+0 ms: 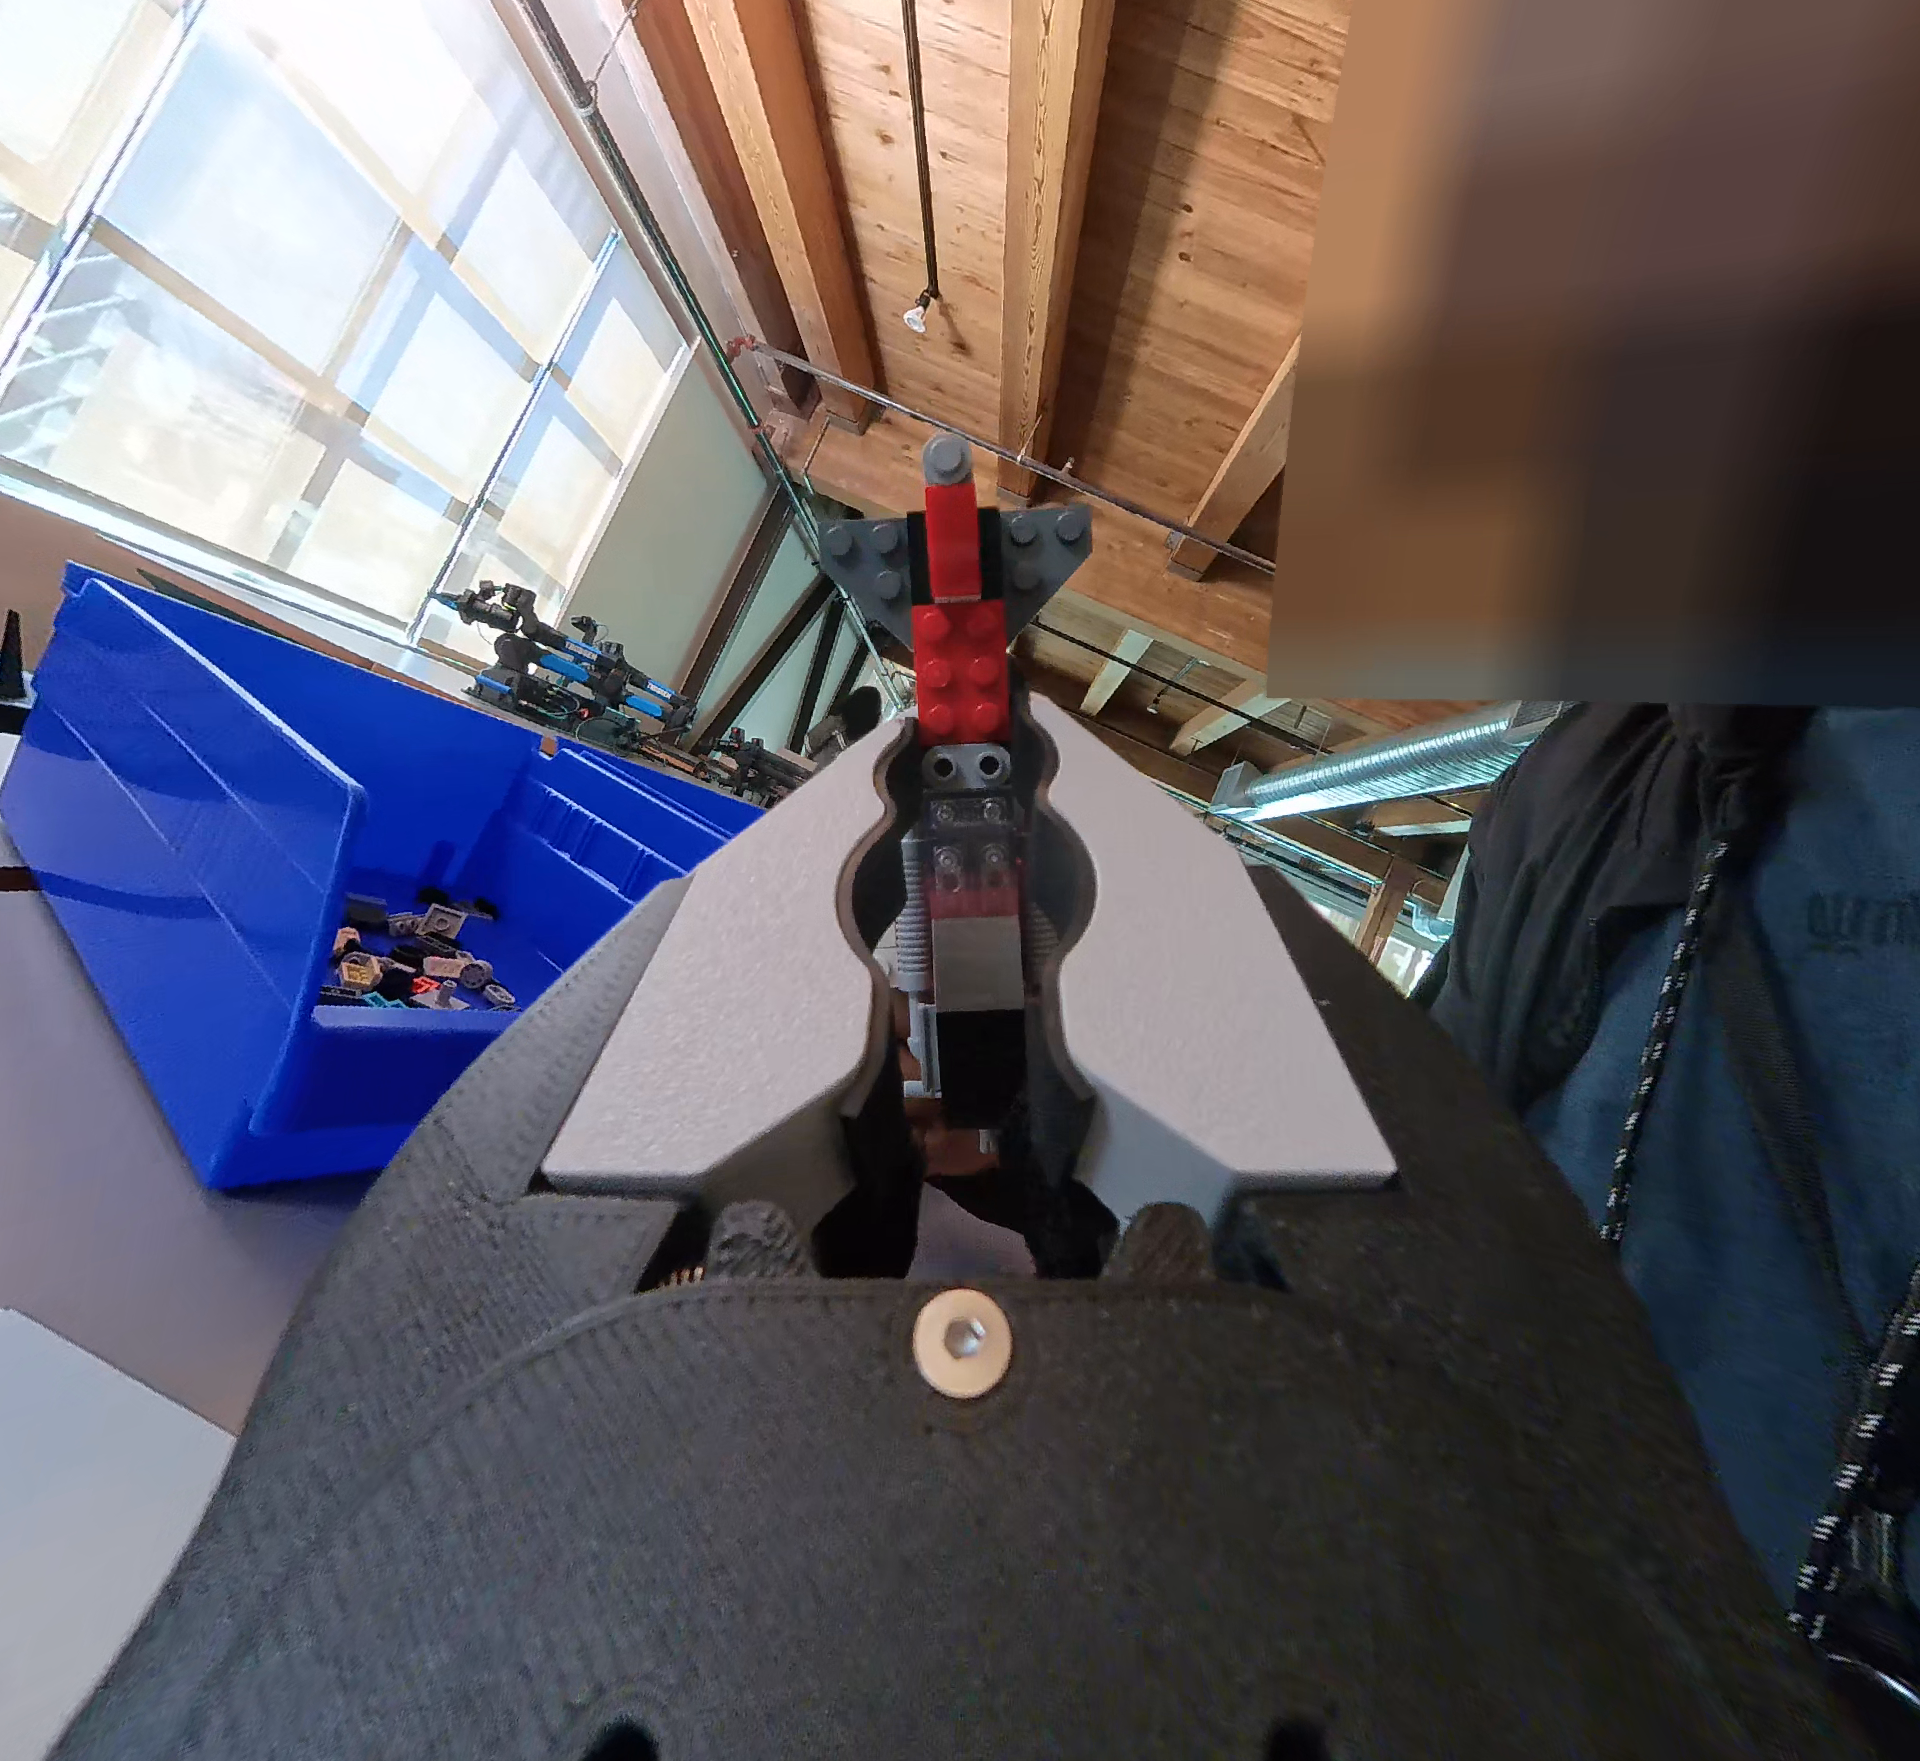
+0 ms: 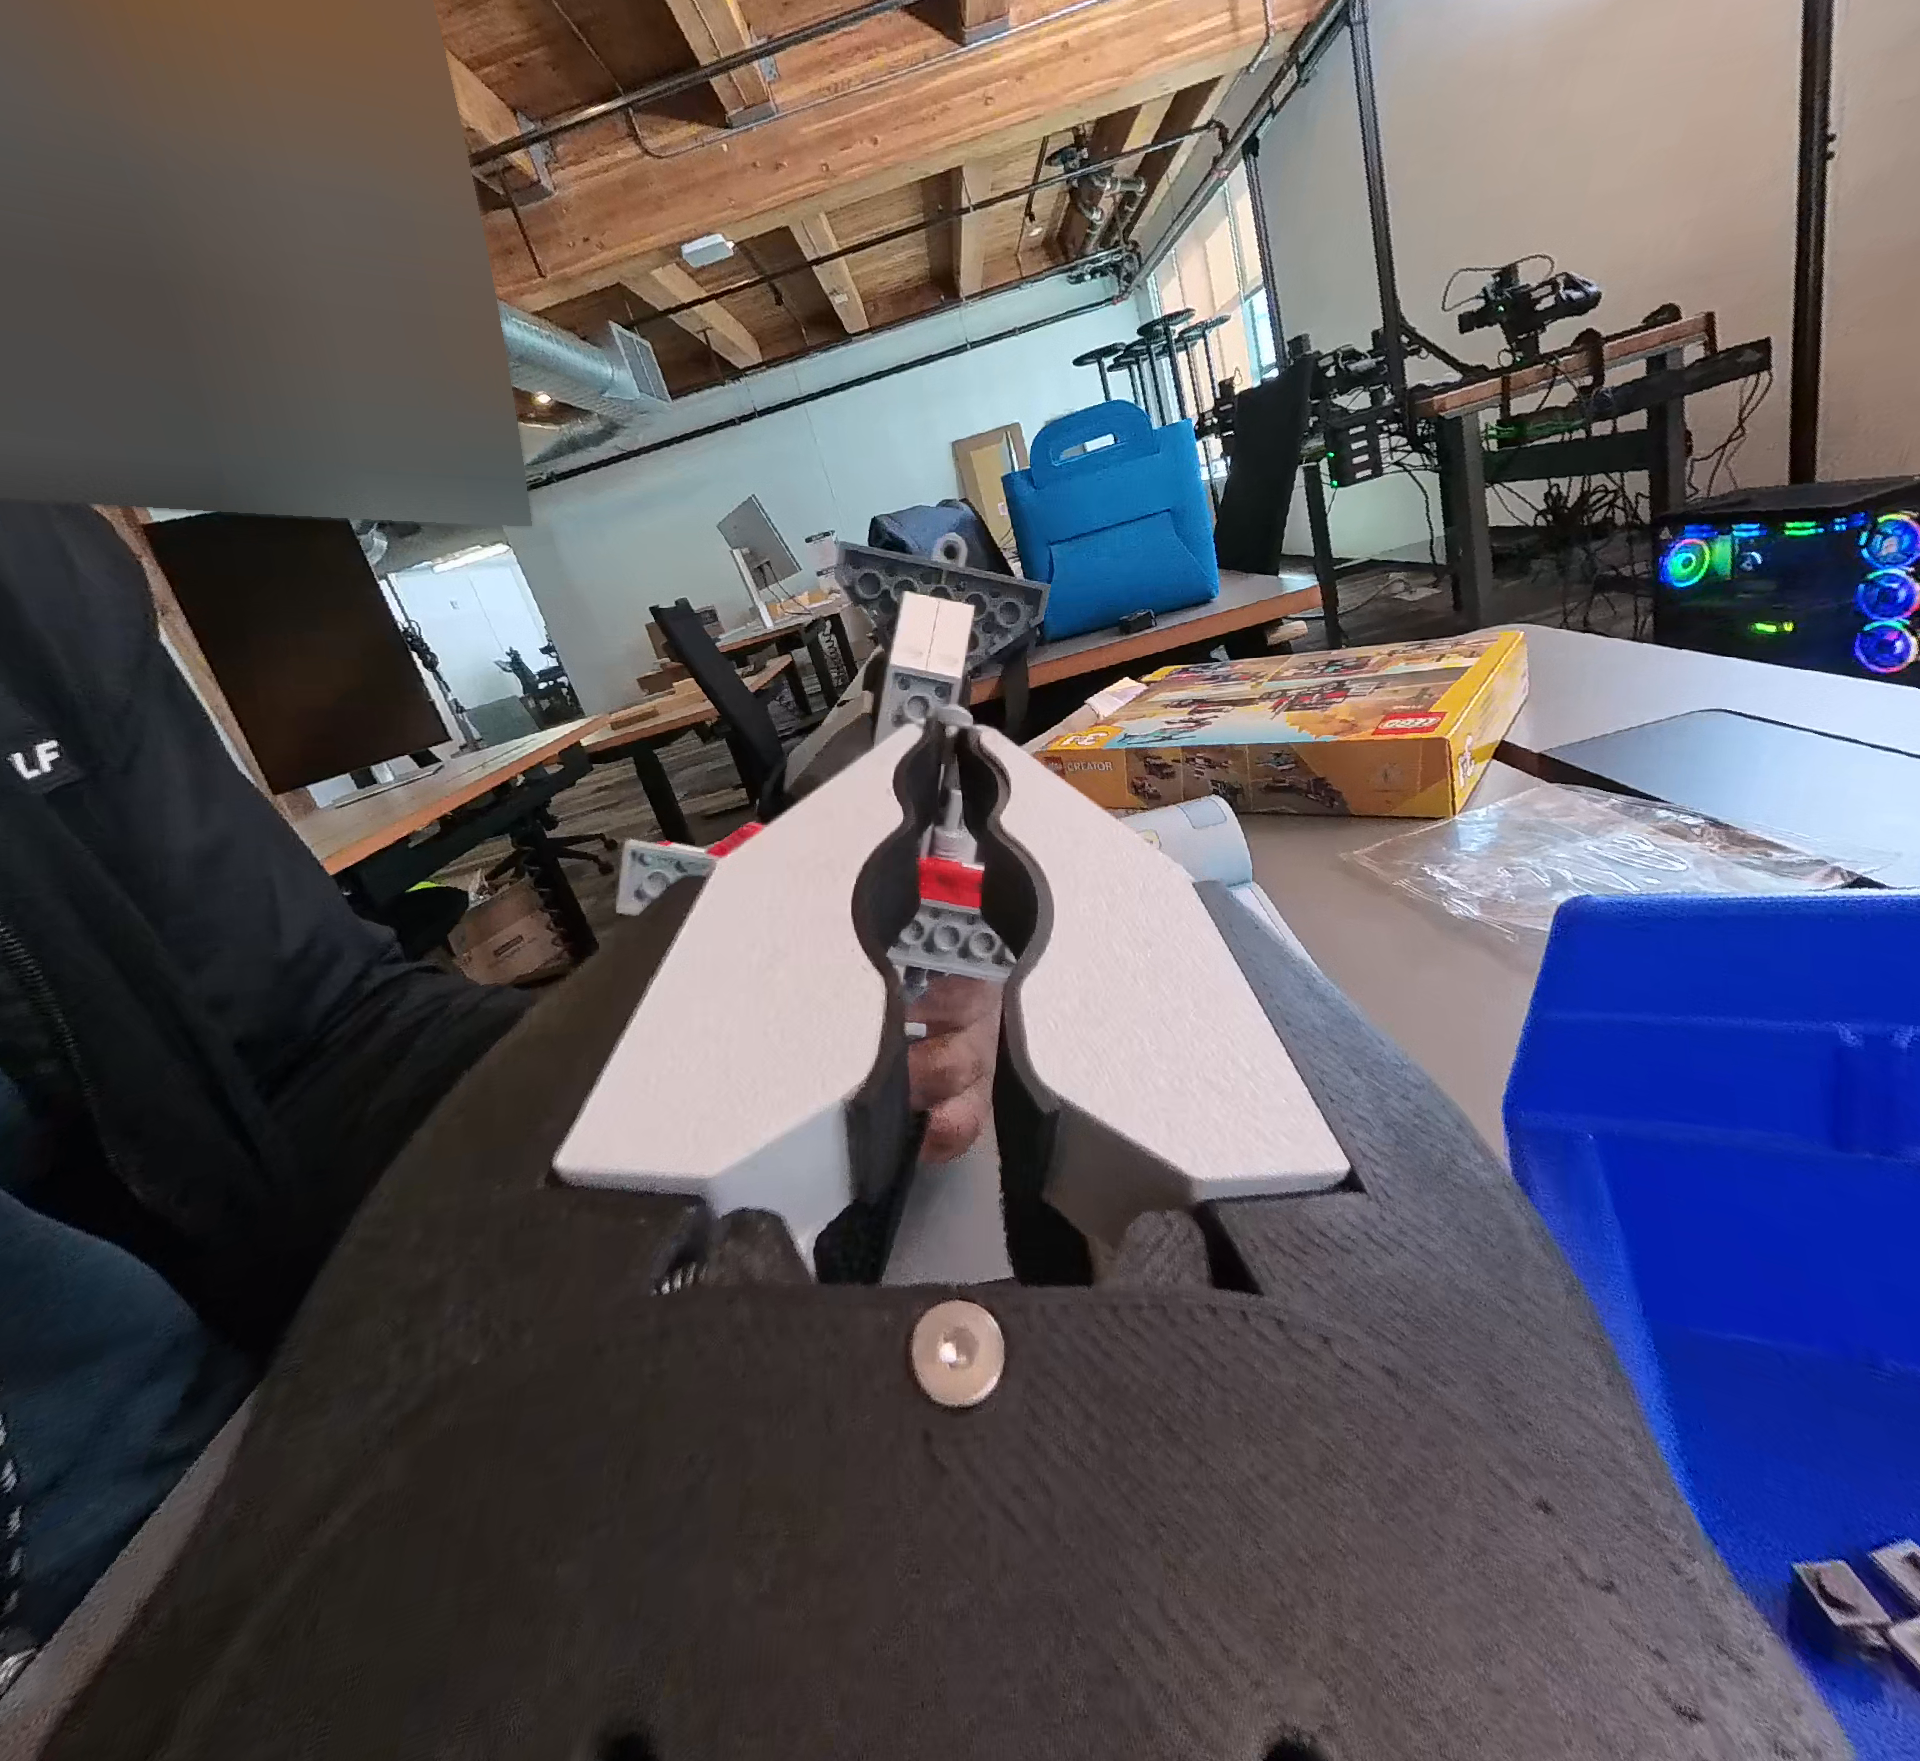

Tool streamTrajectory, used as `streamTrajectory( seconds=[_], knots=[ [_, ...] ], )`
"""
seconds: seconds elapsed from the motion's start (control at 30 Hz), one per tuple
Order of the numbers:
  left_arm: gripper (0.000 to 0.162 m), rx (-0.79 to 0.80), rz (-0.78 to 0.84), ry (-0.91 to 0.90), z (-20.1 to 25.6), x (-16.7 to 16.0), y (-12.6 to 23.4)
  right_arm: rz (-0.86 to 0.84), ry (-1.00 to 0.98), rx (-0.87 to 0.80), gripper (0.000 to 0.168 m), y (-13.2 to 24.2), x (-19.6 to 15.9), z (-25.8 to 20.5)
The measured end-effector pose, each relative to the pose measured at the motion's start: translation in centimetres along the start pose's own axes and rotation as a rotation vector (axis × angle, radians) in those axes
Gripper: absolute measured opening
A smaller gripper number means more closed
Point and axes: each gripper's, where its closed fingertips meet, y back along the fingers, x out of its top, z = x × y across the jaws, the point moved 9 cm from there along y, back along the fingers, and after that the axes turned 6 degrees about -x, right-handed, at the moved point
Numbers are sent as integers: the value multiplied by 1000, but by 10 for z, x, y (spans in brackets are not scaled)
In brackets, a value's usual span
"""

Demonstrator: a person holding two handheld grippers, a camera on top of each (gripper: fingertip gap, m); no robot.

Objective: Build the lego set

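My left gripper (image 1: 961, 724) points up towards the ceiling and is shut on a lego model (image 1: 961, 662) of red, grey and black bricks. The model's red plate, grey wedge wings and grey round tip stick out past the fingertips. My right gripper (image 2: 951, 745) is shut on a small grey and red lego sub-assembly (image 2: 951, 890), with a thin grey bar reaching to its tips. Just beyond those tips the model's underside shows in the right wrist view (image 2: 935, 631), as white bricks and grey wedge plates. I cannot tell if the two touch.
A blue bin (image 1: 187, 828) with several loose pieces (image 1: 426, 963) stands on the table at my left; it also shows in the right wrist view (image 2: 1714, 1088). A yellow lego box (image 2: 1299, 735) and a clear plastic bag (image 2: 1590, 859) lie behind. A person's dark jacket (image 2: 156, 932) is close. The grippers are tip to tip, or close to it.
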Motion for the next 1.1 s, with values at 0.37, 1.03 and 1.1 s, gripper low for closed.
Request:
streamTrajectory(
  seconds=[0.37,1.03,1.1],
  knots=[
    [16,-14,-39,-32,7,-1,-3,-30,-11,22,2,0,-4,2],
    [16,-2,5,-33,4,11,10,-61,-24,25,2,-7,-13,6],
    [16,-3,5,-33,4,11,10,-59,-24,24,2,-6,-13,6]
  ],
)
